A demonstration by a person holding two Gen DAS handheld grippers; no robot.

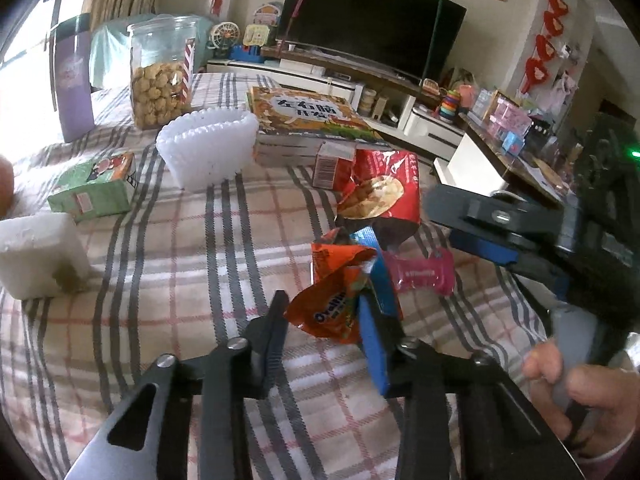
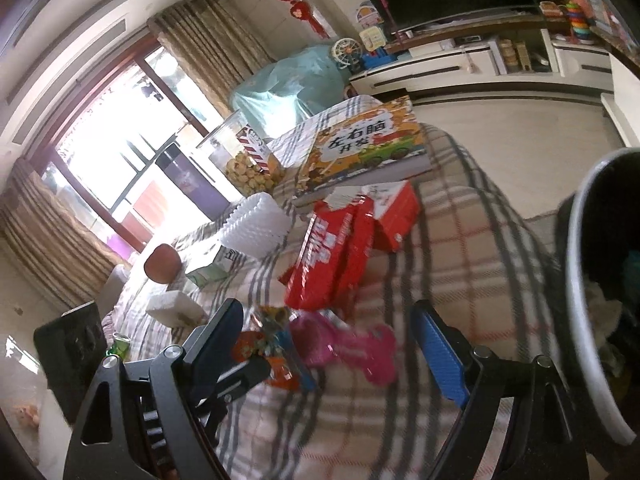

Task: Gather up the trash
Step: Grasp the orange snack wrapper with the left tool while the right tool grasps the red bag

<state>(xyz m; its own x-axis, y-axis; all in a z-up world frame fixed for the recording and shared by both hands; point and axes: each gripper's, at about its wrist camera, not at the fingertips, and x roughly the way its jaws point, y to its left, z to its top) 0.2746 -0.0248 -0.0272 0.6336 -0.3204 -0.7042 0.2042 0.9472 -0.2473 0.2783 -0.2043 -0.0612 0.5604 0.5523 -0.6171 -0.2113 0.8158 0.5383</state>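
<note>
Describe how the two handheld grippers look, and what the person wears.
Both grippers are black linkage frames with silver screws. The left gripper and right gripper each have one black ribbed finger and one blue pad. A green light glows on the right unit. A dark reddish sleeve shows.

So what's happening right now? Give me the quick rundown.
Left gripper fingers around orange wrapper, grip unclear. Right gripper open over pink wrapper. Red bag waiting. Bin at right, nothing blocking.

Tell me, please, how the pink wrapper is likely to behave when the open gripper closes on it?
The pink wrapper looks like thin, crinkled film, so it will probably crumple flat rather than resist. It seems light, so it may slide on the tablecloth if nudged first. Its glossy surface could slip between the right gripper's wide-open jaws.
</note>
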